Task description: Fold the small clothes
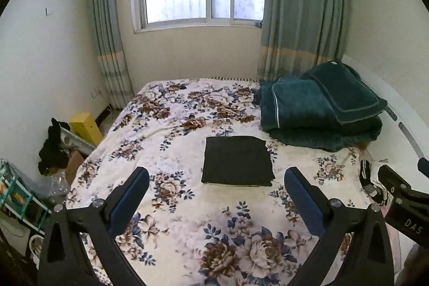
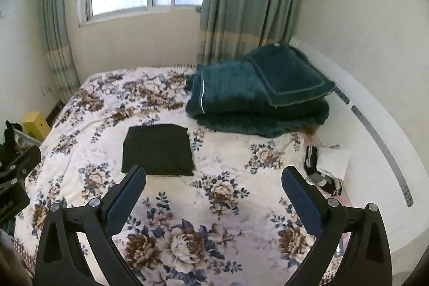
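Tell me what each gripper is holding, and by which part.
Nothing. The left gripper and right gripper are both open and empty; the folded black garment lies untouched.

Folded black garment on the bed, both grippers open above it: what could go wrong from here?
1. The folded black garment lies as a neat rectangle; a pinch at one edge may lift only the top layer and undo the fold.
2. The floral blanket beneath is soft and rumpled; the left gripper or right gripper could catch it too.
3. The small clothes pile sits at the bed's edge and may slide off.
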A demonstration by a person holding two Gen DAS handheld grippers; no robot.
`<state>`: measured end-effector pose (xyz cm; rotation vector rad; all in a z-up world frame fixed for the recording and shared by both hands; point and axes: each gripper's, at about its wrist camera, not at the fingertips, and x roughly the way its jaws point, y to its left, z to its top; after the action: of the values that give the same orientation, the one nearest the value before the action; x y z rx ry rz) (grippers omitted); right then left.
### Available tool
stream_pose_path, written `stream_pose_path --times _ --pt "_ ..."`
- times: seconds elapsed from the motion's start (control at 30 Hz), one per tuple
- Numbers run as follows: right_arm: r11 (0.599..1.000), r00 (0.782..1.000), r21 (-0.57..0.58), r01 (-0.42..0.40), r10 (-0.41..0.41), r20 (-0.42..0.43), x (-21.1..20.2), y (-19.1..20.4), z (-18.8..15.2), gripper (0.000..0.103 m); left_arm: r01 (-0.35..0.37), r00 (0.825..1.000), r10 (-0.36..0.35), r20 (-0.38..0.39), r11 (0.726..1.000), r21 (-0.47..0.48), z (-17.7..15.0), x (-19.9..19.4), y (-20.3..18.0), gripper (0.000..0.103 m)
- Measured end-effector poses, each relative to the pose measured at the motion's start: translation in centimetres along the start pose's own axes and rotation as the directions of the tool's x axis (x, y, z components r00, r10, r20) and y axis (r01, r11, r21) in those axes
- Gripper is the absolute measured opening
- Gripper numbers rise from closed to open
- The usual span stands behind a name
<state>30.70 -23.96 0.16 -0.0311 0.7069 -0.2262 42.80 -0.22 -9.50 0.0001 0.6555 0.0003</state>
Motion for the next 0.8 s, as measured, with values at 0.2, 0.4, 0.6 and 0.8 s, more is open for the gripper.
stream_pose_path --times 0.2,0.4,0.6,0.8 --pt "1.000 0.998 0.001 -0.013 0.012 0.055 -6.0 -1.3 -0.5 0.103 0.004 0.999 -0.004 0.046 1.000 -0.001 -0.5 -4.1 -0.1 0.103" --pt "1.000 0.997 -0.015 -0.014 0.015 0.080 -9.3 -2.3 -0.8 0.103 0.006 0.999 -0.006 0.043 1.000 -0.002 -1.3 -5.9 -0.4 0.103" --pt "0.998 0.996 -0.022 -0.059 0.060 0.066 -9.9 -3.1 -0.2 0.103 0.008 1.000 -0.008 -0.002 1.000 0.003 -1.6 -6.9 -1.2 0.103" --pt "0.997 0.995 -0.033 -0.076 0.078 0.067 -10.2 -3.6 0.5 0.103 -0.003 1.000 0.003 0.031 1.000 0.002 -1.0 -8.5 -1.6 0.103"
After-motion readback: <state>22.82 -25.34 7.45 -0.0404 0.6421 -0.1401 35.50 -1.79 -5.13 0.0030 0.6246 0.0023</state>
